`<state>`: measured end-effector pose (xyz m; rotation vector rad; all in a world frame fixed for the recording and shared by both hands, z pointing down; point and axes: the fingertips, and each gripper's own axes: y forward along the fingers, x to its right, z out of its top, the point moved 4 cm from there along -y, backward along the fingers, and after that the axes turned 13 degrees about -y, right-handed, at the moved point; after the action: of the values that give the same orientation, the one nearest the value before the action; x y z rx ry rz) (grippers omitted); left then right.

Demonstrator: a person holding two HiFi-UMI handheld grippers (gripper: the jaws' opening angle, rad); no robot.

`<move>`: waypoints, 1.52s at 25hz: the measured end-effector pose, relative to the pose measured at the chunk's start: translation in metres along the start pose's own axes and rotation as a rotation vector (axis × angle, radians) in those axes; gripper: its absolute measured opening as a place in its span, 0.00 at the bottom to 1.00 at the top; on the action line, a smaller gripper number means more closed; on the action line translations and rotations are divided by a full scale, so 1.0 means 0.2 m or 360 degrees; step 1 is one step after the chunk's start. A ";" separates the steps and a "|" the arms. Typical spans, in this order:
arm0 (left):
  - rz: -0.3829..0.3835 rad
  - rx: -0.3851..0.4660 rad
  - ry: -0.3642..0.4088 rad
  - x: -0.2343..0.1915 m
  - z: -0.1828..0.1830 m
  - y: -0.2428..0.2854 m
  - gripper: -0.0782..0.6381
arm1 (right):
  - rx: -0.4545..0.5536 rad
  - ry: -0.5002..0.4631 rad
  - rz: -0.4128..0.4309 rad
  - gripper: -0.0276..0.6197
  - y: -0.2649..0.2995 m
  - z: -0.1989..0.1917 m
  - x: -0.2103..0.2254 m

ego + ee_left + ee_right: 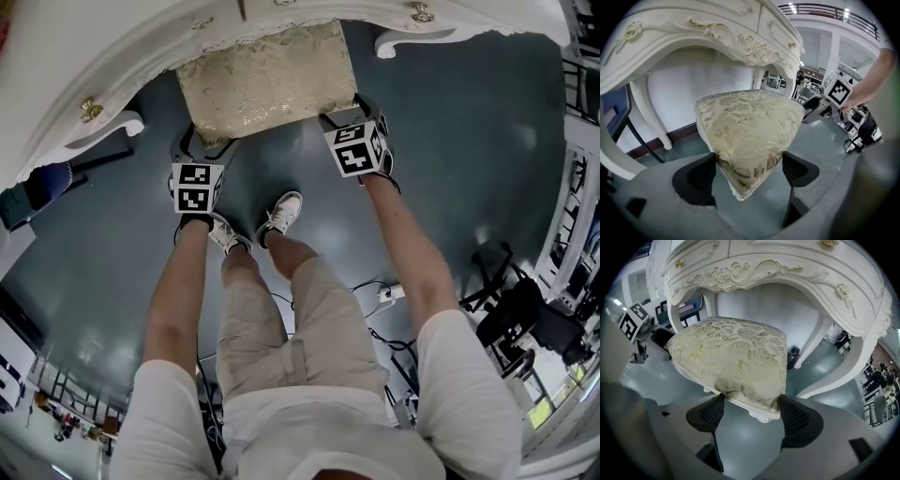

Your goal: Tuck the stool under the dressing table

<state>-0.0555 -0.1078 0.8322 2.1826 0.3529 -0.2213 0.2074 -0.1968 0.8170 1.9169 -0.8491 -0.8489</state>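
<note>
Grey, glossy floor [469,141] fills the head view, with the white dressing table [112,56] curving across the top. The stool [267,80] stands in the table's knee gap: its far edge lies under the table's front, its near part out on the person's side. The left gripper [211,145] and right gripper [342,117] each sit at a near corner of the seat, the corners farthest from the dressing table. The person's shoes [281,214] stand just behind them.

From the left gripper view, the jaws are closed narrowly on the seat's gold-patterned corner, one pad against each side of the cushion. A drawer [780,28] in the dressing table above is shut, so its contents cannot be seen.

From the right gripper view, the jaws pinch the other corner the same way, and a curved leg [813,345] of the dressing table stands just beyond the seat.

Likely risks: the pads hold only soft, tapering padding, so a hard push could make them slide off. An uneven push could skew the stool into a leg of the dressing table. Lifting could knock the seat against the carved apron.
</note>
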 end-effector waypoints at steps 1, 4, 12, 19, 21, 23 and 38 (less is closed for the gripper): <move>0.0006 0.0002 0.0001 -0.01 0.01 0.01 0.74 | 0.0005 0.0001 -0.0004 0.62 0.01 0.01 0.01; 0.0013 0.0011 -0.0004 -0.03 0.04 0.02 0.74 | 0.0007 0.0004 -0.0011 0.62 0.02 0.04 0.02; 0.0045 0.0071 -0.0048 -0.07 0.10 0.05 0.73 | -0.0019 -0.0016 0.0002 0.62 0.08 0.12 0.08; 0.0044 0.0098 -0.0069 -0.10 0.14 0.07 0.72 | -0.0032 -0.0027 0.0007 0.62 0.10 0.17 0.11; 0.0047 0.0097 -0.0075 -0.10 0.14 0.07 0.72 | -0.0037 -0.0028 0.0010 0.62 0.11 0.18 0.11; 0.0044 0.0100 -0.0075 -0.11 0.15 0.08 0.72 | -0.0040 -0.0033 0.0009 0.62 0.12 0.19 0.12; 0.0081 0.0121 -0.0100 -0.22 0.28 0.14 0.72 | -0.0081 -0.0046 0.0016 0.61 0.21 0.37 0.21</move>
<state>-0.0901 -0.1774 0.8326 2.2513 0.2571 -0.2784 0.1604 -0.2785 0.8152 1.8591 -0.8460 -0.8861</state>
